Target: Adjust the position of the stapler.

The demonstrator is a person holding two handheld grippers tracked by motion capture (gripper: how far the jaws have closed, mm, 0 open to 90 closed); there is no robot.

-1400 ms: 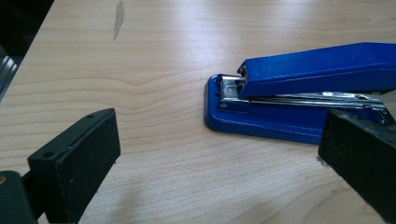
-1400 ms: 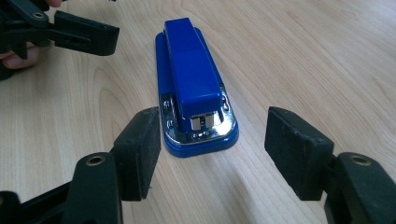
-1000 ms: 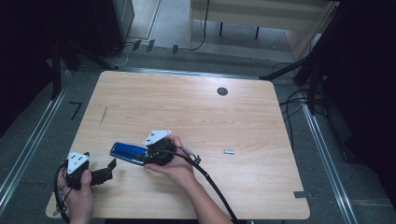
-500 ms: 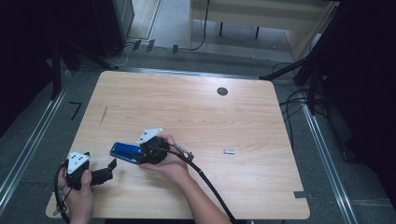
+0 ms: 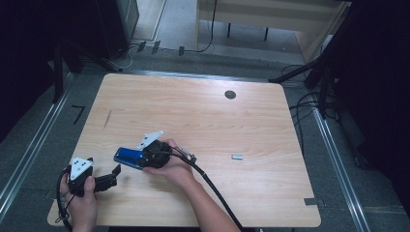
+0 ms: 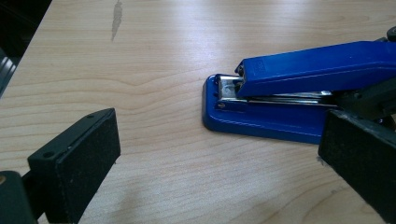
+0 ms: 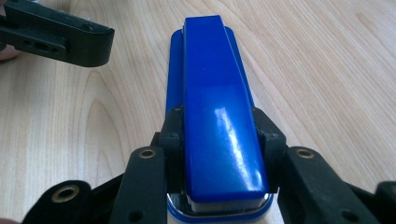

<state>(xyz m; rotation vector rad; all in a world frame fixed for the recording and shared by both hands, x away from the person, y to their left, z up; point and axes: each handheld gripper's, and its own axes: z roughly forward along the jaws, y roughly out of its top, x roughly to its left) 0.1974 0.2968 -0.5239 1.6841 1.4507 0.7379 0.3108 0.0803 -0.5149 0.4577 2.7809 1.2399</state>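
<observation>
Nearest the person, the left gripper (image 5: 115, 175) is hovering by the table's (image 5: 251, 125) front-left corner, its jaws standing wide apart with nothing between them; just beyond, the right gripper (image 5: 145, 158) is pinching the rear of the blue stapler (image 5: 127, 156), which is lying flat on the wood. The stapler looks rigid, fairly weighty and glossy, so probably slippery; its straight sides near the hinge seem the surest hold.

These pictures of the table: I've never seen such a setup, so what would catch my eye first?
Most likely the bright blue stapler, lying near the front left of the wooden table, with the right gripper clamped on both sides of its rear end. Next, the left gripper near the table's front left corner, its jaws wide open and facing the stapler's nose. Far smaller, a little grey metal piece lies alone to the right.
</observation>
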